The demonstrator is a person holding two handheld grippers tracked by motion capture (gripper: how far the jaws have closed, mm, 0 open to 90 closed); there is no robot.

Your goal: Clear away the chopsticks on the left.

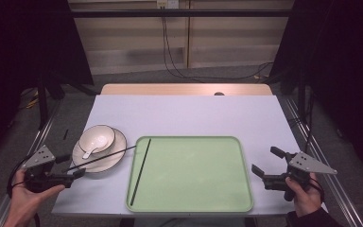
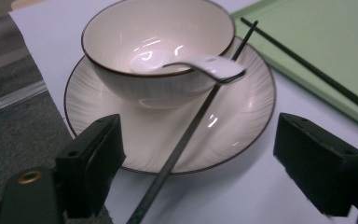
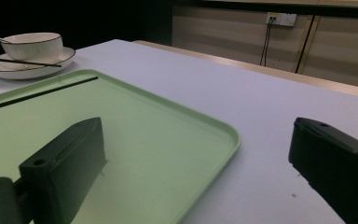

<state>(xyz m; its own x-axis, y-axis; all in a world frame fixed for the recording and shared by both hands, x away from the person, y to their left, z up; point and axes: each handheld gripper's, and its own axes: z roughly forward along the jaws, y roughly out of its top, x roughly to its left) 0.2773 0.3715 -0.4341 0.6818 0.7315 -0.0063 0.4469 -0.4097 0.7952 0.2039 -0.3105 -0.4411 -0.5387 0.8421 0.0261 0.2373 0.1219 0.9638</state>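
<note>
Left hand-held gripper (image 2: 200,172) wide open, nothing held; loose chopstick (image 2: 191,130) right between the jaws, slanting up across the plate (image 2: 242,116). Just beyond, bowl (image 2: 121,42) with spoon (image 2: 205,65) overhanging. Risk: sloppy pinch rolls it away, nudges spoon. Farther off, tray (image 1: 194,175), right hand-held gripper (image 1: 264,163) wide, idle.

Thin black chopstick (image 2: 182,144) lying diag across white plate (image 2: 242,116), tip twd tray (image 2: 326,42)
</note>
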